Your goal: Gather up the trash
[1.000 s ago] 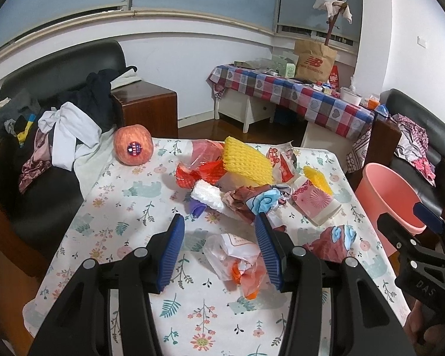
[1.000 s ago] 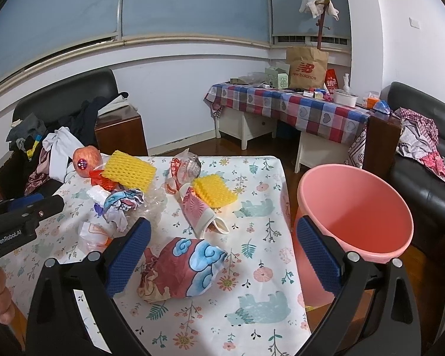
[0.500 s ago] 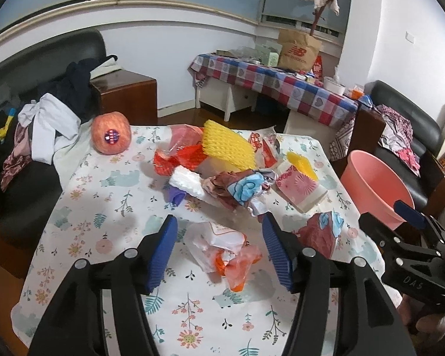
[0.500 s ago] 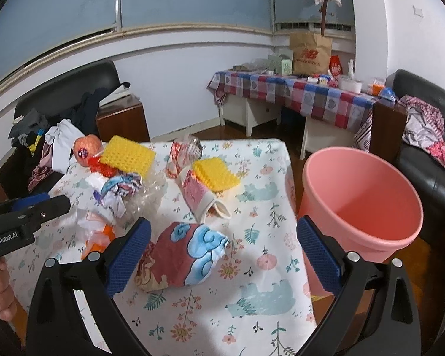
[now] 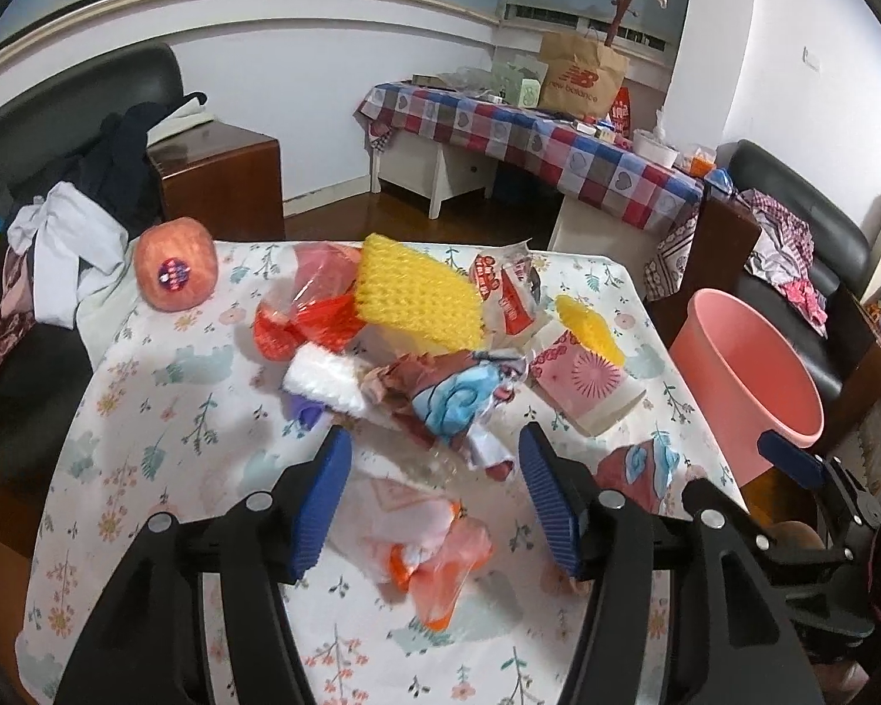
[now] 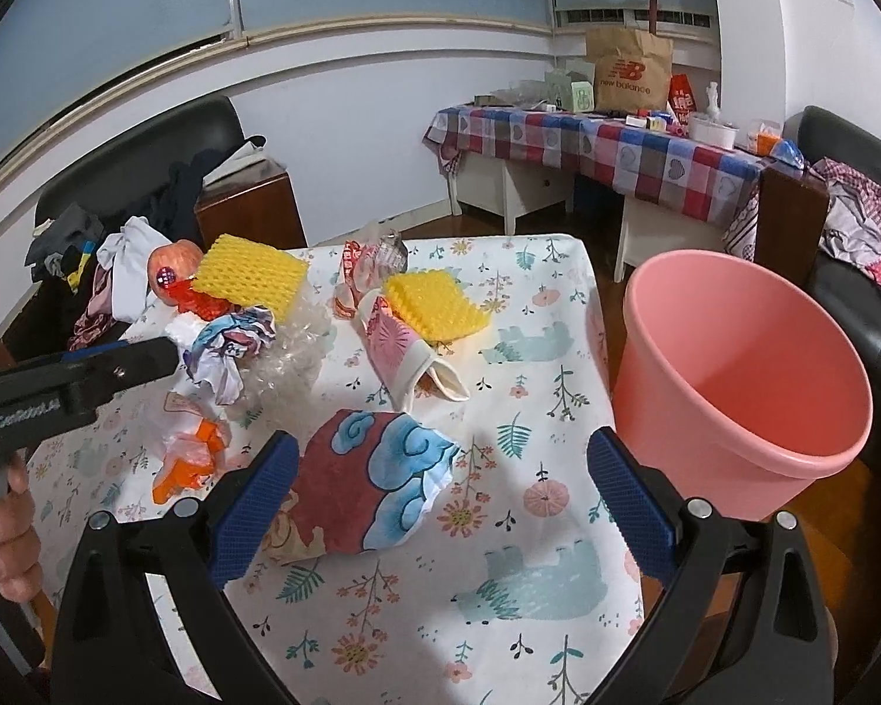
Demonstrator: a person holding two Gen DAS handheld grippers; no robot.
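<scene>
Trash: crumpled wrappers, yellow foam nets, paper scraps littering floral-cloth table (image 6: 558, 576); pink bin (image 6: 740, 376) stands off table's right edge, looks empty.
Step in hand: approach, nothing gripped.
Left gripper (image 5: 434, 505): jaws just opened, now fully apart, straddling orange-and-white plastic wrapper (image 5: 434, 552), pads not touching.
Right gripper (image 6: 440, 505): jaws wide apart around red-and-blue cloud-print wrapper (image 6: 370, 487).
Next: lower each gripper, clamp your wrapper, carry right to bin.

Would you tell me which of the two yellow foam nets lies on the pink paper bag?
The smaller yellow foam net, resting across the pink paper bag.
</scene>
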